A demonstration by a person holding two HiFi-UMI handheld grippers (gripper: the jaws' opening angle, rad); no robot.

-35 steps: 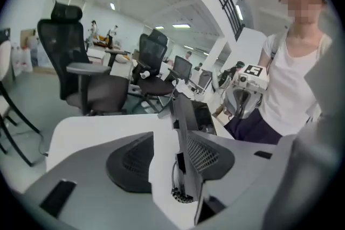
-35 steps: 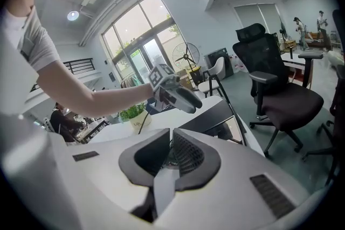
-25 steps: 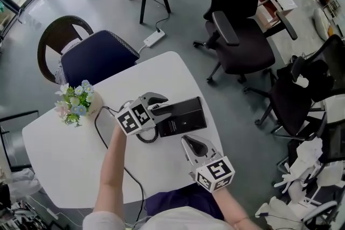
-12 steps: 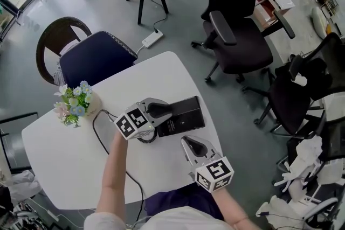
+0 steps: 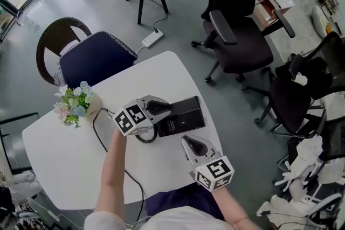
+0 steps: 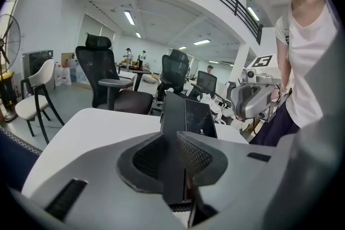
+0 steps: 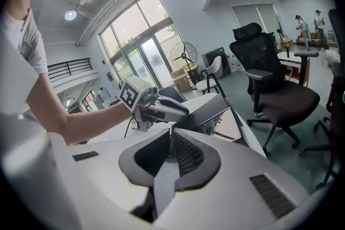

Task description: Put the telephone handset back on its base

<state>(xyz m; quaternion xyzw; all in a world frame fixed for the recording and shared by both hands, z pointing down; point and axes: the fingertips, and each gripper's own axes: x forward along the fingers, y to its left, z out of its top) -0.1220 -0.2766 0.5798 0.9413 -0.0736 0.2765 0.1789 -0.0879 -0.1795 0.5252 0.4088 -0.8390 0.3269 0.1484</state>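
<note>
Black plastic, the handset (image 6: 173, 110) lies along the left side of the base (image 6: 199, 116) on the tabletop (image 5: 70, 164). The fingers of the left gripper (image 6: 173, 143) have just been closing and now pinch it. The grip should probably be firm and level before lifting. The right gripper (image 7: 170, 137), nearer, is pressed together on nothing.

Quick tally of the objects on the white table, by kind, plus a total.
telephone base: 1
telephone handset: 1
coiled cord: 1
thin black cable: 1
pot of flowers: 1
Total: 5
</note>
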